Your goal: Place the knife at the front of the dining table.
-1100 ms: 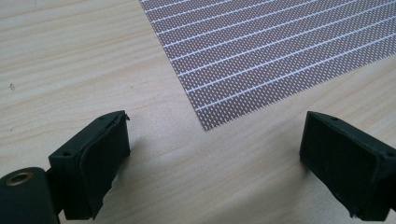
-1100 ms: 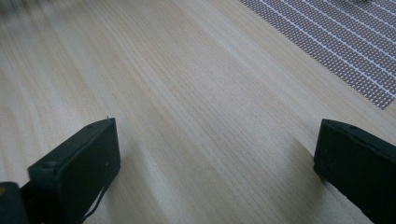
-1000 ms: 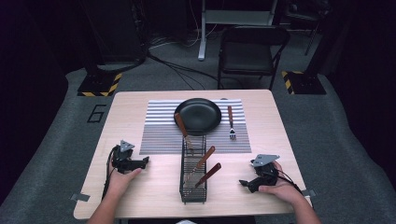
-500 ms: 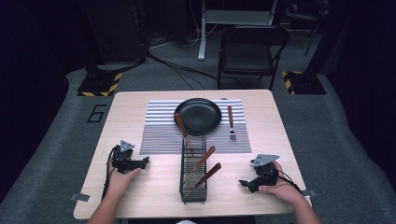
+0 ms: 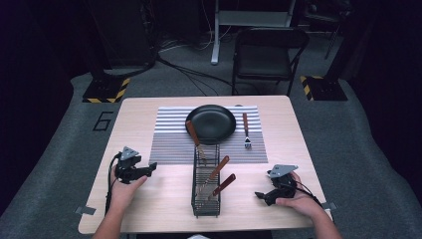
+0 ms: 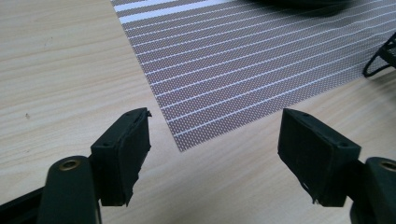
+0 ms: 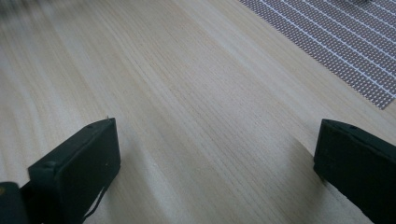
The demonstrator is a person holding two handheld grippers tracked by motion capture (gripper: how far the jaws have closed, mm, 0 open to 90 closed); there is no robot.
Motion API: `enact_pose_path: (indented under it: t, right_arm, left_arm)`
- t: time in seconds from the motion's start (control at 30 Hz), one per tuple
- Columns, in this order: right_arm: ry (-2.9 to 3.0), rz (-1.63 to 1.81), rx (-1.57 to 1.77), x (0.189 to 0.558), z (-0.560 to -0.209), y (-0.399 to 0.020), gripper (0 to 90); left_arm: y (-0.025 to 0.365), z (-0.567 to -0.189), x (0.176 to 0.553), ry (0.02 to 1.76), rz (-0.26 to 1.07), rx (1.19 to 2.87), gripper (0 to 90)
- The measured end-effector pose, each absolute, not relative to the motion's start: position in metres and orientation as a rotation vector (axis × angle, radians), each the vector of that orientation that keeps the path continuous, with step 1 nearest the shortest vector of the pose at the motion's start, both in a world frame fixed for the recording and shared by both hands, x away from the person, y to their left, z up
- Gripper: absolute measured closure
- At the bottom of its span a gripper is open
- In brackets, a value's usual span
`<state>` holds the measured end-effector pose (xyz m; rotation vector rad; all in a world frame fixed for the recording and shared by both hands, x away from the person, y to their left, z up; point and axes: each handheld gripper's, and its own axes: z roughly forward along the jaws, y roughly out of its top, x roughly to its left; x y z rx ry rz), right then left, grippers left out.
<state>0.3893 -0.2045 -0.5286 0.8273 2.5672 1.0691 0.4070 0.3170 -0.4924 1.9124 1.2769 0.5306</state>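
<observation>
A black wire basket (image 5: 205,186) stands at the table's front middle, with two wooden-handled utensils (image 5: 219,168) leaning in it. A third brown-handled utensil (image 5: 192,133) slants from the black plate (image 5: 211,123) down to the basket. To the right of the plate, a fork (image 5: 246,131) lies on the striped placemat (image 5: 171,134). My left gripper (image 5: 151,168) hovers left of the basket. Its jaws have just been closing and stand open over the placemat's corner (image 6: 180,140), with nothing between them (image 6: 212,135). My right gripper (image 5: 260,194) rests open on bare wood (image 7: 217,154) to the right of the basket.
The basket's rim (image 6: 380,58) shows at the right edge of the left gripper view. A folding chair (image 5: 266,52) stands behind the table. Black-and-yellow floor blocks (image 5: 104,89) and cables lie on the grey floor beyond.
The left gripper has lifted slightly off the table. The right hand and gripper have stayed where they were.
</observation>
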Motion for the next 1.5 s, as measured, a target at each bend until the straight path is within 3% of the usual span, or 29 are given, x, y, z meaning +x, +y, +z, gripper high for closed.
enact_pose_path:
  t: [0.4,0.77,1.5]
  right_arm:
    - [2.568,1.068,0.826,0.389,-0.529,-0.205,0.0]
    - [2.568,1.068,0.826,0.389,-0.529,-0.205,0.0]
    - [2.571,1.065,0.816,0.39,-0.529,-0.205,0.0]
  left_arm:
    - [0.305,-0.466,0.396,1.287,0.447,1.901,38.8]
    - [0.285,-0.443,0.395,1.252,0.4,1.865,40.9]
    - [0.239,-0.41,0.411,1.099,0.396,1.922,55.4]
